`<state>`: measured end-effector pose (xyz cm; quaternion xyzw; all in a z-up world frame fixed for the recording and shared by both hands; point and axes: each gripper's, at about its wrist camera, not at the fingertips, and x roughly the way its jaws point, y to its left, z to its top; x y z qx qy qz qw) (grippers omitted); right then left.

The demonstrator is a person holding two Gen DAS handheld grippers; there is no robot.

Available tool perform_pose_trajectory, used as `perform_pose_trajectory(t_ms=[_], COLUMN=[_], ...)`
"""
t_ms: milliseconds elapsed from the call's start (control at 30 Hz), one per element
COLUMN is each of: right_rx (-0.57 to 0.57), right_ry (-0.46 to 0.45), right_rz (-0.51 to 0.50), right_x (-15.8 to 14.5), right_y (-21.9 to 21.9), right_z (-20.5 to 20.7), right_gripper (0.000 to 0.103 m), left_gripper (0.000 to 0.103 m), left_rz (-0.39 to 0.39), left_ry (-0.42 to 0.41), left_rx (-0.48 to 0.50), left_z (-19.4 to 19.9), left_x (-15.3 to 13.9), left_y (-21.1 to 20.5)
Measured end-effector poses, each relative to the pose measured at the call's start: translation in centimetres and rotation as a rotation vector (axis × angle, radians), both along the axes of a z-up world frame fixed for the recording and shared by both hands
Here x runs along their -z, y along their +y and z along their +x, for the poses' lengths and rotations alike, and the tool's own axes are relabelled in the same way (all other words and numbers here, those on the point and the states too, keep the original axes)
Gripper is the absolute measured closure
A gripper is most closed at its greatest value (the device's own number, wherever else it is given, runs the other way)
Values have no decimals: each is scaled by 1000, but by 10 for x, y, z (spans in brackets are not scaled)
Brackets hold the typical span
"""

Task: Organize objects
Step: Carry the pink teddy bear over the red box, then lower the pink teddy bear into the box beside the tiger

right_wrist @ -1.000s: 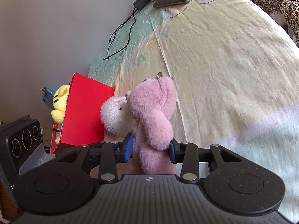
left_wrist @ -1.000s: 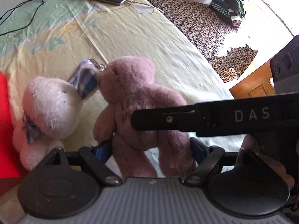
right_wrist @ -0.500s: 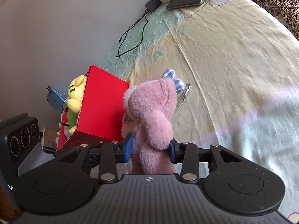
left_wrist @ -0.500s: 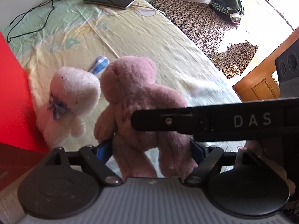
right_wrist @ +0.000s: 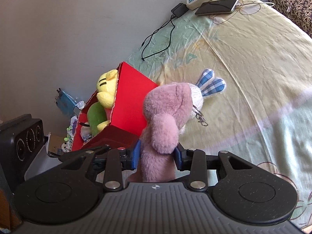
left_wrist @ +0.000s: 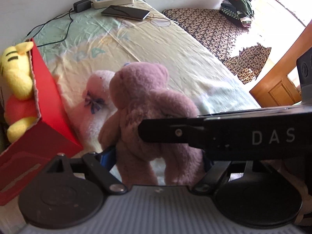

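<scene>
Pinching the pink teddy bear (right_wrist: pixel 163 117) at its lower body, the right gripper (right_wrist: pixel 157 157) holds it upright between its blue pads. The left gripper (left_wrist: pixel 158 159) has its jaws around the same bear's legs, pads touching fur. Left of both jaws stands the red box (right_wrist: pixel 132 101); a white plush rabbit (left_wrist: pixel 95 105) lies just beyond.

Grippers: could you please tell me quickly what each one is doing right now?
Left gripper: closed on the pink teddy bear.
Right gripper: closed on the same bear.

Pink bear (right_wrist: pixel 165 115) — red box (right_wrist: pixel 130 101).
</scene>
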<state>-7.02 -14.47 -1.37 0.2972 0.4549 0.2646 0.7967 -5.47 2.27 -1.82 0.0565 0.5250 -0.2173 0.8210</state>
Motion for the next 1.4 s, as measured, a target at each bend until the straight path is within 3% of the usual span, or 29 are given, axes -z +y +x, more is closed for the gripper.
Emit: perform_pose_trajectory(t_ms=[367, 733, 1000, 1200, 1400], right_rx=[-14, -37, -123, -195, -235], right_ry=[-86, -245, -346, -402, -415], right_rz=[-1, -24, -23, -45, -77], right_x=[-29, -72, -96, -100, -89], right_y=[34, 73, 113, 149, 173], right_z=[-10, -13, 8, 35, 57], right_gripper=[65, 66, 66, 68, 72], left_gripper=[22, 22, 22, 22, 24], left_rz=[21, -7, 4, 10, -12], left_ry=[-65, -180, -244, -258, -210], left_rx=[-10, -24, -101, -197, -260], left_z=[-11, -15, 1, 20, 38], left_x=[-26, -67, -88, -90, -73], left_y=[31, 72, 111, 147, 170])
